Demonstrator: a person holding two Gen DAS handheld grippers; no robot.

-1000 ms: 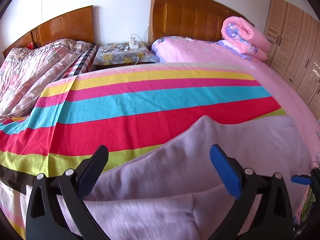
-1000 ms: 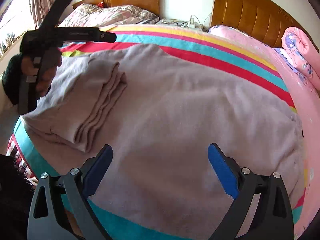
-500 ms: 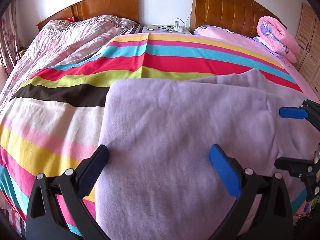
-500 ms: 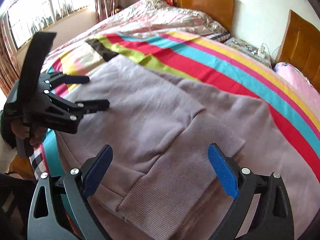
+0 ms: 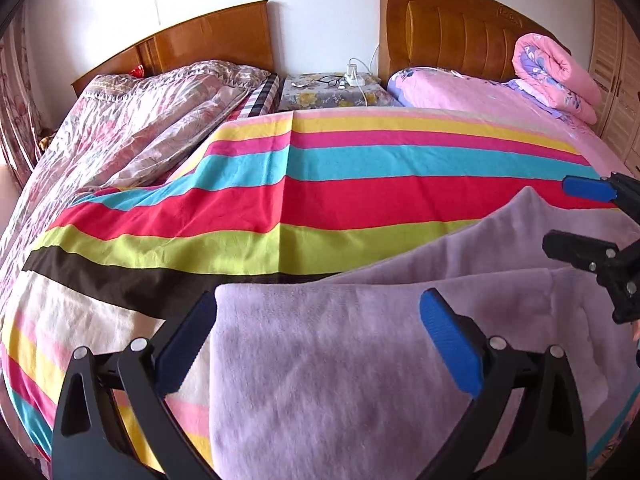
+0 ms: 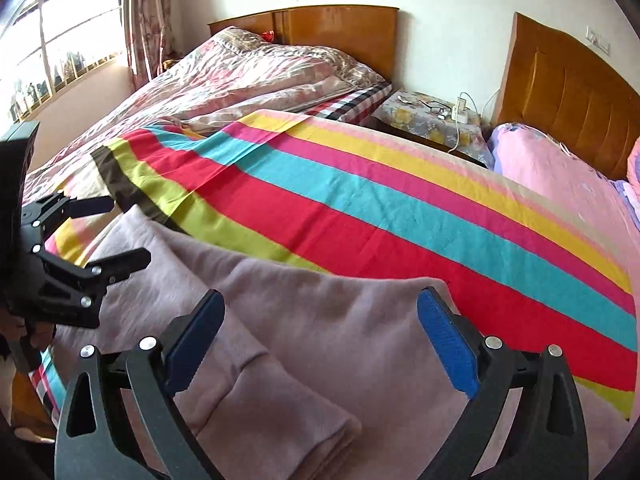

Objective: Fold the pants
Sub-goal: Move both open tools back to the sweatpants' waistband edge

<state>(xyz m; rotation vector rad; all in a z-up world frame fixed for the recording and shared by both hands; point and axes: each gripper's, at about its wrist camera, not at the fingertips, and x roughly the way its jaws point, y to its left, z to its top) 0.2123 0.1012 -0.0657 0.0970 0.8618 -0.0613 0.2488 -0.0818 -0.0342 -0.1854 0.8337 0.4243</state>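
The lilac pants lie folded over on the striped blanket at the bed's near edge. In the right wrist view the pants show a ribbed cuff end at the front. My left gripper is open and empty just above the folded layer, and it also shows at the left of the right wrist view. My right gripper is open and empty above the pants, and it shows at the right edge of the left wrist view.
A second bed with a floral quilt lies to the left. A nightstand with a charger stands between two wooden headboards. A pink bed with a rolled quilt is at the right, by a wardrobe. A window is far left.
Both grippers have drawn back toward the near edge and stayed open. The views swung from the pants toward the headboards. The pants lie folded with one layer over the other.
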